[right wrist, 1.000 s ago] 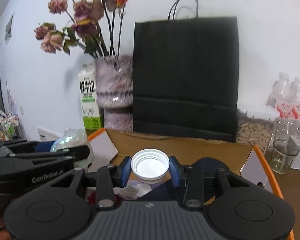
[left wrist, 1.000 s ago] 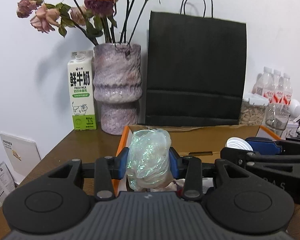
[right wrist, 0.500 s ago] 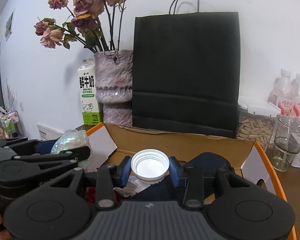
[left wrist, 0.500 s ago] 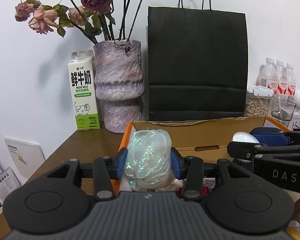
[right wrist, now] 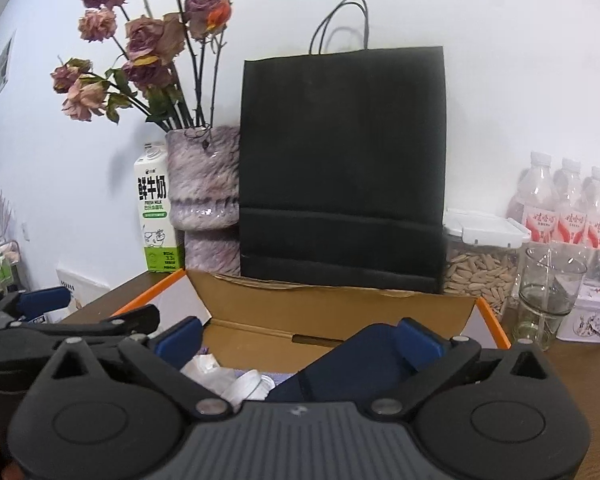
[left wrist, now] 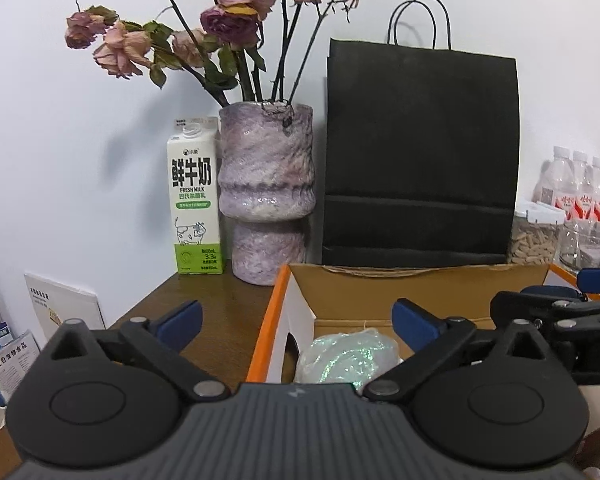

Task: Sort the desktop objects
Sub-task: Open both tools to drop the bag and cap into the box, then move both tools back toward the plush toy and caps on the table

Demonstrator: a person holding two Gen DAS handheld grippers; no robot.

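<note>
An open cardboard box (left wrist: 420, 284) with orange edges stands on the wooden desk. My left gripper (left wrist: 298, 320) hangs over its left end, its jaws opening wide and touching nothing. An iridescent crumpled plastic wad (left wrist: 348, 358) lies in the box below and between them, free of the pads. My right gripper (right wrist: 300, 338) hovers over the same box (right wrist: 340, 308), jaws also opening wide and empty. A white cup (right wrist: 246, 388) lies tipped among white wrappers and a dark blue item (right wrist: 352, 364) in the box. Each gripper shows at the edge of the other's view.
Behind the box stand a black paper bag (left wrist: 420, 152), a purple vase of dried roses (left wrist: 266, 196) and a milk carton (left wrist: 196, 200). At the right are a jar of seeds (right wrist: 480, 260), a glass (right wrist: 548, 300), several bottles (right wrist: 568, 208) and a small tin (right wrist: 592, 316).
Both grippers went from shut to wide open. The plastic wad dropped out of the left one into the box, and the white cup fell from the right one and now lies tipped.
</note>
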